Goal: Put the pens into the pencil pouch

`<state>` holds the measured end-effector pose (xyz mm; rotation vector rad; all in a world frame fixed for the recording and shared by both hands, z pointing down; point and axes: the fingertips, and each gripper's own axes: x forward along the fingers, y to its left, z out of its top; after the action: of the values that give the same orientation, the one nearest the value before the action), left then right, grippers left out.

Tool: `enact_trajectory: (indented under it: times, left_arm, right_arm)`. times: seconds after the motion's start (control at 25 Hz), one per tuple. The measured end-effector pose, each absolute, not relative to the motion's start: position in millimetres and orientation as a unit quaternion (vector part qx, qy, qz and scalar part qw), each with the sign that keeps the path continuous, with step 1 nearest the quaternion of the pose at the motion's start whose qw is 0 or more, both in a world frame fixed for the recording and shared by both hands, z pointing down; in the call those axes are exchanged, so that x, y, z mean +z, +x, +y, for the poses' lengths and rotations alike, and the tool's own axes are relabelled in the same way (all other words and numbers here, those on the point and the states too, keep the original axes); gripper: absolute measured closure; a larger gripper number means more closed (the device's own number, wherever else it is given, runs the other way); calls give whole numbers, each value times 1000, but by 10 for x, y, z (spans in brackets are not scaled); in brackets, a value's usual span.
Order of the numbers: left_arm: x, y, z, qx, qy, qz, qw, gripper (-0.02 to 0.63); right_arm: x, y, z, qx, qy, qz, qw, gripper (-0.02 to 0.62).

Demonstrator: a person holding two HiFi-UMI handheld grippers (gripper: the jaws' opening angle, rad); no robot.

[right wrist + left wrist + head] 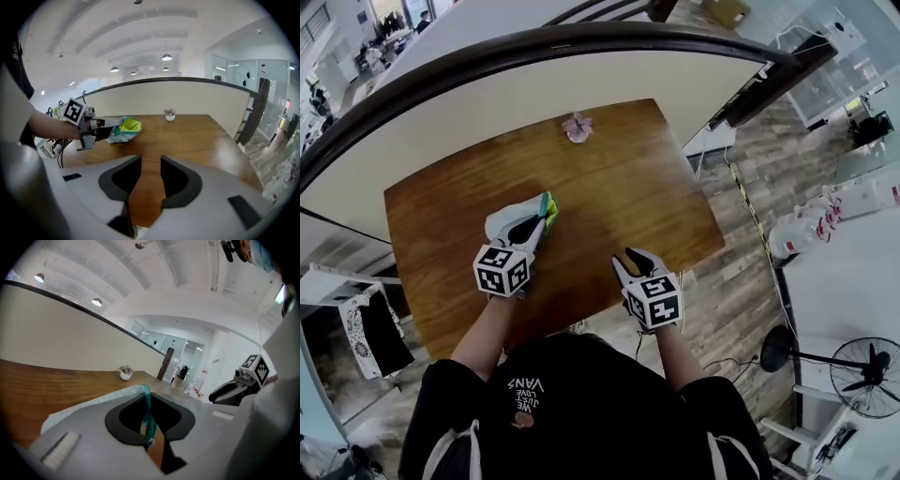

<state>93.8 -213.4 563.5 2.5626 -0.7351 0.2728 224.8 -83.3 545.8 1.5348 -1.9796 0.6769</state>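
Observation:
My left gripper is shut on the zipper edge of a pale mint pencil pouch, held just over the wooden table. In the left gripper view the pouch's teal zipper runs between the closed jaws of my left gripper. The right gripper view shows the pouch with its yellow-green mouth gaping toward the table's middle. My right gripper hovers over the near table edge, open, with only bare wood between its jaws. No pen shows in any view.
A small pink potted plant stands at the far edge of the table. A curved dark-topped wall runs behind the table. To the right lie plank flooring and a standing fan.

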Motion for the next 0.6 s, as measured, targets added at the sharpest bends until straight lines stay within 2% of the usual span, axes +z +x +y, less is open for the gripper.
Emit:
enact_trajectory:
  times: [0.32,0.6]
  left_arm:
    - [5898,1331,-1858,136,930,-259,222,565]
    - [6169,1283,-1634,199,904,-303,227,562]
  right_arm:
    - [5522,2635,-606,259,568,-734,268,494]
    - [5609,2771,-482,254,549,-748,273,494]
